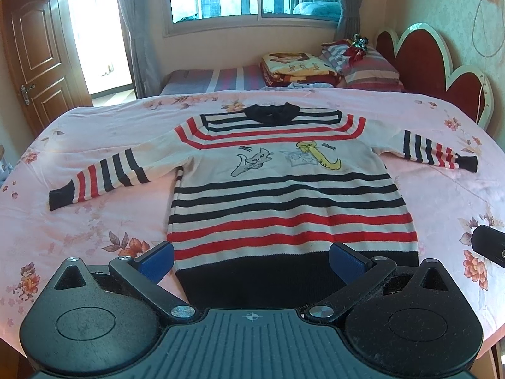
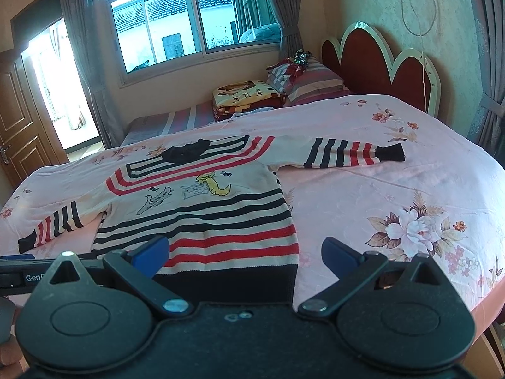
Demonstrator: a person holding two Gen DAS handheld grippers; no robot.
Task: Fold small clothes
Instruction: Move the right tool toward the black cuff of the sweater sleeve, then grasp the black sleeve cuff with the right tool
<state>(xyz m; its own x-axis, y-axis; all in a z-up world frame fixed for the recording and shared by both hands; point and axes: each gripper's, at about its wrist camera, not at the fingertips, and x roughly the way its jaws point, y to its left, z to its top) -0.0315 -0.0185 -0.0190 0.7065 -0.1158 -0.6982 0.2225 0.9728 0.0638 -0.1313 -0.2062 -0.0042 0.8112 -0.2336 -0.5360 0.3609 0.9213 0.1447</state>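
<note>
the left tongs (image 1: 251, 260) stand wide open, blue pads (image 1: 156, 260) spread well apart and level. the right tongs (image 2: 246, 256) are likewise spread wide, their tip (image 1: 488, 243) showing just beside the left pair.

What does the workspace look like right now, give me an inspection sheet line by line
Surface: bed with pink floral sheet.
Job's things: striped sweater laid flat, face up, both sleeves spread, unfolded.
Clutter: folded blanket and pillows at the far end.
Grippers: left gripper open over the dark hem; right gripper open at the hem's right corner.
Cables: a cord hangs on the wall by the headboard.
Surroundings: window, curtains, wooden door.
</note>
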